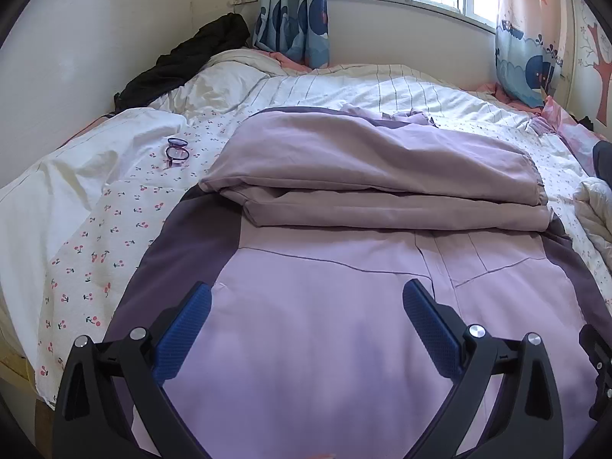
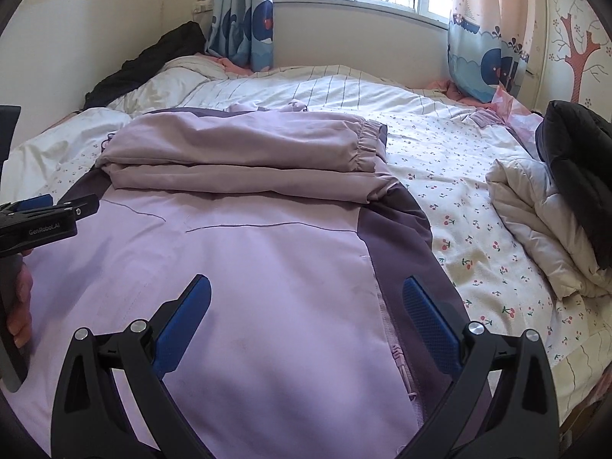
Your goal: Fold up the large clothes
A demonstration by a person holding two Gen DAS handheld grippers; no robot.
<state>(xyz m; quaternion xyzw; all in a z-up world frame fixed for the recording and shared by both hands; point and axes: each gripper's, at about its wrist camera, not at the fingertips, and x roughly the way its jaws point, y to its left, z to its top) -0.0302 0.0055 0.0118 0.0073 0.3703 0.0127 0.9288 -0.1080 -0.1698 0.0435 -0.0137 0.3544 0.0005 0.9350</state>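
Observation:
A large lilac jacket (image 1: 325, 306) with dark purple side panels lies flat on the bed, also filling the right wrist view (image 2: 248, 275). Both sleeves (image 1: 367, 168) are folded across its upper part, one on top of the other (image 2: 244, 160). My left gripper (image 1: 306, 298) hovers open over the jacket's lower body, nothing between its blue pads. My right gripper (image 2: 306, 294) is open too, above the jacket's right half near the zipper (image 2: 397, 355). The left gripper's side (image 2: 42, 218) and a hand (image 2: 19, 306) holding it show at the left edge of the right wrist view.
The bed carries a cherry-print sheet (image 2: 478, 237) and striped bedding (image 1: 382, 88). Glasses (image 1: 176, 152) lie left of the jacket. A white quilted garment (image 2: 535, 225) and a dark one (image 2: 577, 164) sit at the right. A black garment (image 1: 183, 61) lies by the headboard. Curtains (image 1: 294, 11) hang behind.

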